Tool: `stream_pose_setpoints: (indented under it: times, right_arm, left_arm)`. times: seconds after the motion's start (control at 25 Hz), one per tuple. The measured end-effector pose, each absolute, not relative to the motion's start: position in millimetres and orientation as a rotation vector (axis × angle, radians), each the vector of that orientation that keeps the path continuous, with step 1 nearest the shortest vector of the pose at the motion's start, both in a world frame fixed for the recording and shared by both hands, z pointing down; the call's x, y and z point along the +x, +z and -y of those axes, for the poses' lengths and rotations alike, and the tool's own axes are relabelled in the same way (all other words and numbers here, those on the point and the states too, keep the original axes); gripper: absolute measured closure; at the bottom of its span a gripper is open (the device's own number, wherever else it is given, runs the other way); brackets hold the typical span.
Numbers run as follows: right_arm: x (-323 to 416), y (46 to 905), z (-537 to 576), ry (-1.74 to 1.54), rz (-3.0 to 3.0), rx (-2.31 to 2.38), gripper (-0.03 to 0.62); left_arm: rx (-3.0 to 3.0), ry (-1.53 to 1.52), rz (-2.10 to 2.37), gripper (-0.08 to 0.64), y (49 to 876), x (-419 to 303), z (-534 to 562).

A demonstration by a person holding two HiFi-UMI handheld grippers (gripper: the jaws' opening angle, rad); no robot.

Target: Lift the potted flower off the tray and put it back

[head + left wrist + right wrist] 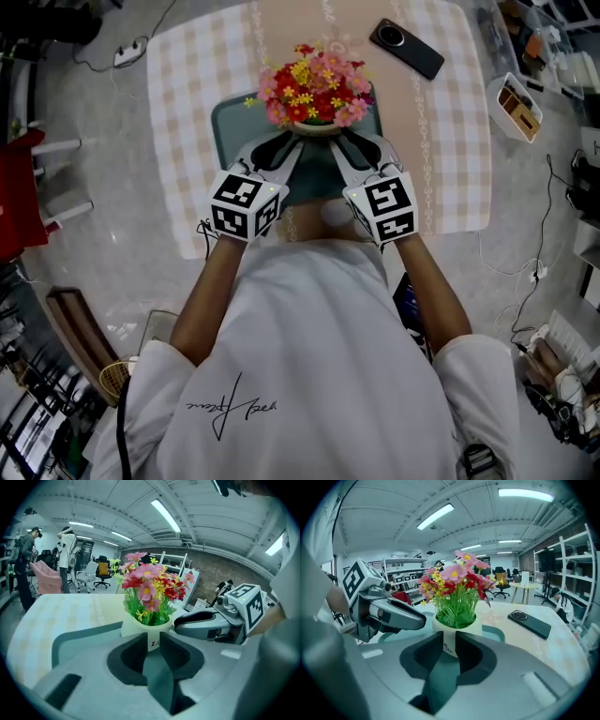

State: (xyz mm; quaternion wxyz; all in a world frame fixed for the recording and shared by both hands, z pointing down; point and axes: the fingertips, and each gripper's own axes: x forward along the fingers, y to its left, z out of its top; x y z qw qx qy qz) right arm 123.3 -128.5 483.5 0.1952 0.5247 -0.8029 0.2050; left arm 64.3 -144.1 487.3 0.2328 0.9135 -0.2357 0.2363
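Note:
A white pot (317,128) of red, pink and yellow flowers (314,94) is at the far part of a teal tray (225,117). My left gripper (286,142) comes at it from the near left and my right gripper (349,141) from the near right. In the left gripper view the jaws (152,641) stand narrow, with the pot's wall (140,626) filling the gap and touching both pads. The right gripper view shows the same: its gripper (450,646) is pinched on the pot (457,630). The pot's base is hidden behind the fingers.
The tray lies on a table with a checked cloth (187,94). A dark phone (406,47) lies at the far right of the table. A white box (520,105) stands off the table's right edge. Cables run over the floor. People (28,559) stand far behind.

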Motion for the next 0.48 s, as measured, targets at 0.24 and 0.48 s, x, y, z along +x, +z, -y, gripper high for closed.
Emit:
stream_pose_setpoints:
  times: [0.24, 0.48]
  right_arm:
    - [122.3, 471.3, 122.7, 0.575, 2.245, 1.529, 0.559]
    - [117.3, 457.6, 114.4, 0.555, 2.251, 1.552, 0.585]
  left_arm:
    - [2.47, 0.538, 0.667, 0.514, 465.6, 58.6, 142.0]
    - [2.491, 0.491, 0.677, 0.545, 448.8, 51.7, 136.0]
